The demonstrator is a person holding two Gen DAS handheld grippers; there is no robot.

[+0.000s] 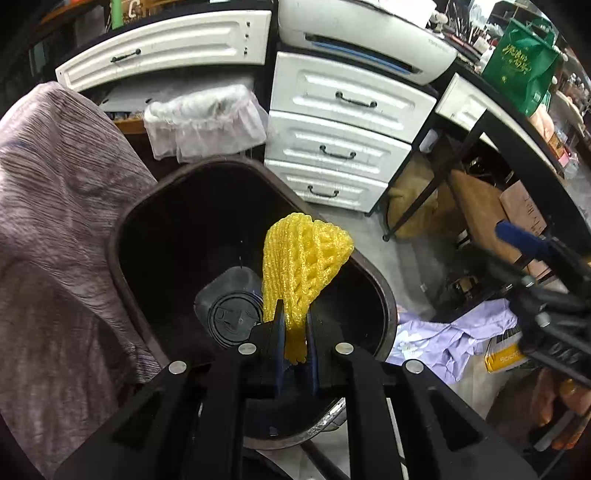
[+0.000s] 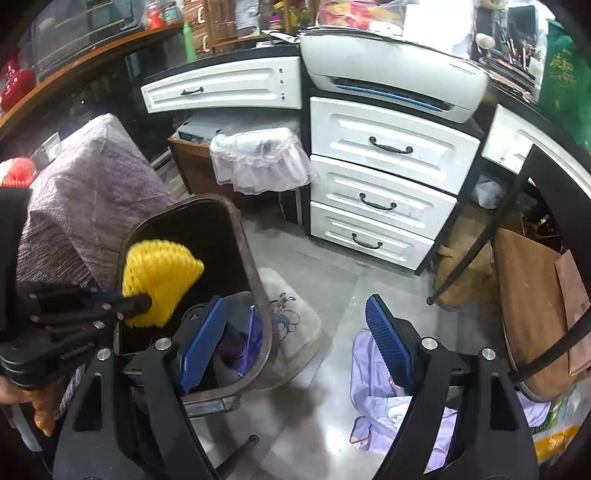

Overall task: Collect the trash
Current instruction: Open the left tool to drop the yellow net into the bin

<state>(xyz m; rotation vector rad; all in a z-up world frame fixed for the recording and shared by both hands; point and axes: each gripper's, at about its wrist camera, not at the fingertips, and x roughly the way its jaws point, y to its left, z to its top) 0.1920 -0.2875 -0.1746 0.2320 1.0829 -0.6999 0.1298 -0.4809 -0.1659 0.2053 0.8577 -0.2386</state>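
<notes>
on my left, my left gripper was clenched on the yellow foam net, pinching its bunched tail as it hung over the open trash bin. it looked feather-light, soft and springy, so that gathered end seemed the best hold. over right, my right gripper sat spread wide, carrying nothing.

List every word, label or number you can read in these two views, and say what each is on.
"C": large white letter on a dark box at the top edge; the rest is cut off.
Green bag: gold Chinese characters, too blurred to read.
Printer: small mark, unreadable.
Yellow packet on the floor: print blurred.
</notes>
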